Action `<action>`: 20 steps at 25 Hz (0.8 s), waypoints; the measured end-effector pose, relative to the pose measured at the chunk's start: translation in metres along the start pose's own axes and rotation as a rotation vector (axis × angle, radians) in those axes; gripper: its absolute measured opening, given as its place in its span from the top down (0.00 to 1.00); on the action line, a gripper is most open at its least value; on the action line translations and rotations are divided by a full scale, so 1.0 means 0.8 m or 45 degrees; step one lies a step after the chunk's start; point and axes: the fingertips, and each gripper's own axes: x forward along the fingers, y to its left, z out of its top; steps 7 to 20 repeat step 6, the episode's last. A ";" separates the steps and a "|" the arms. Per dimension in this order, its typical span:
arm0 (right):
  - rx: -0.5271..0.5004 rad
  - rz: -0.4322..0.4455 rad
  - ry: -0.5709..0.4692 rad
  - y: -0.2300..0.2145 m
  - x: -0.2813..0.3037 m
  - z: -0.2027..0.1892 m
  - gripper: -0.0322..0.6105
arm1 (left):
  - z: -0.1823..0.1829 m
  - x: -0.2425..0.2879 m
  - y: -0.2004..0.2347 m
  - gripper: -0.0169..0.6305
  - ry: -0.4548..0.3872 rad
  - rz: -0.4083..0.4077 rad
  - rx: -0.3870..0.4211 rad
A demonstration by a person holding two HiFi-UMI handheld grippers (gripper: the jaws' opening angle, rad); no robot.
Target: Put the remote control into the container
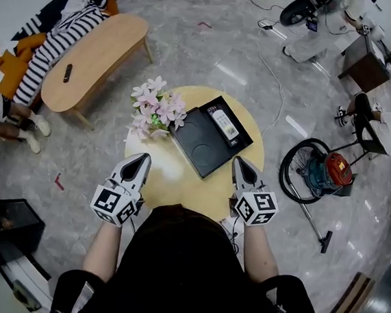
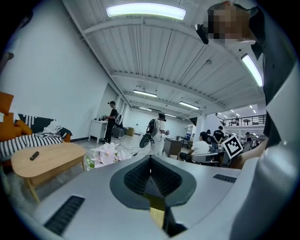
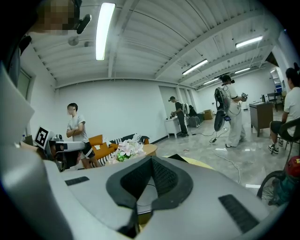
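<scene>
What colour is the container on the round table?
The container is black, seen best in the head view.

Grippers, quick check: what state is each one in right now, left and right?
Left gripper: closed, holding nothing.
Right gripper: closed, holding nothing.

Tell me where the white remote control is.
Head view, centre: the white remote control lies inside the black container on the round yellow table, just right of the pink flowers.
</scene>
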 end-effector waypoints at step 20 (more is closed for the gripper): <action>0.014 -0.001 -0.002 -0.004 -0.001 -0.001 0.94 | -0.003 0.000 0.002 0.96 0.007 0.007 -0.006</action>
